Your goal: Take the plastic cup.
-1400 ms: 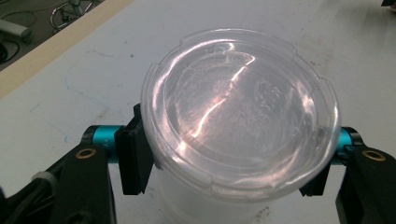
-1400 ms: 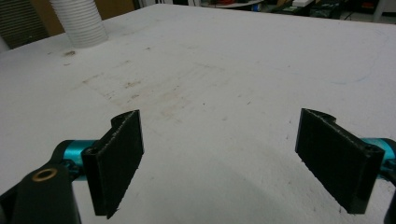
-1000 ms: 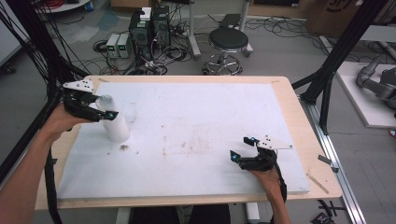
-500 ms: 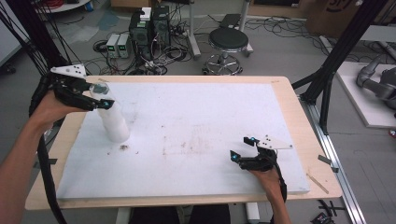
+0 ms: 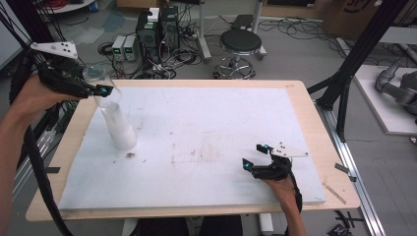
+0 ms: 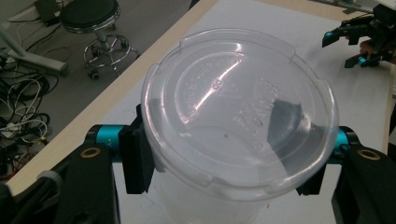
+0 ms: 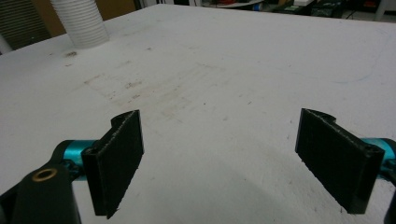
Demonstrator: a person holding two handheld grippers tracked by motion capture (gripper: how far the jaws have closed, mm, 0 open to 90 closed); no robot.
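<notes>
My left gripper (image 5: 101,88) is shut on a clear plastic cup (image 5: 98,78) and holds it tilted above a stack of white cups (image 5: 120,130) at the mat's left side. In the left gripper view the clear cup (image 6: 238,112) has its round end toward the camera, and both black pads (image 6: 135,158) press on its wall. Whether its lower end still touches the stack is unclear. My right gripper (image 5: 254,156) rests low on the mat near the front right, open, with nothing between its jaws (image 7: 219,154). The white stack (image 7: 81,23) stands far off in the right gripper view.
A white mat (image 5: 221,123) covers the wooden table (image 5: 314,123). A small dark crumb (image 5: 130,155) lies in front of the stack. Behind the table stand a stool (image 5: 241,42) and computer boxes (image 5: 157,27). A black frame post (image 5: 354,64) rises at the right.
My left gripper has risen and drawn back toward the far left, lifting the clear cup up off the white stack. The right gripper has stayed put.
</notes>
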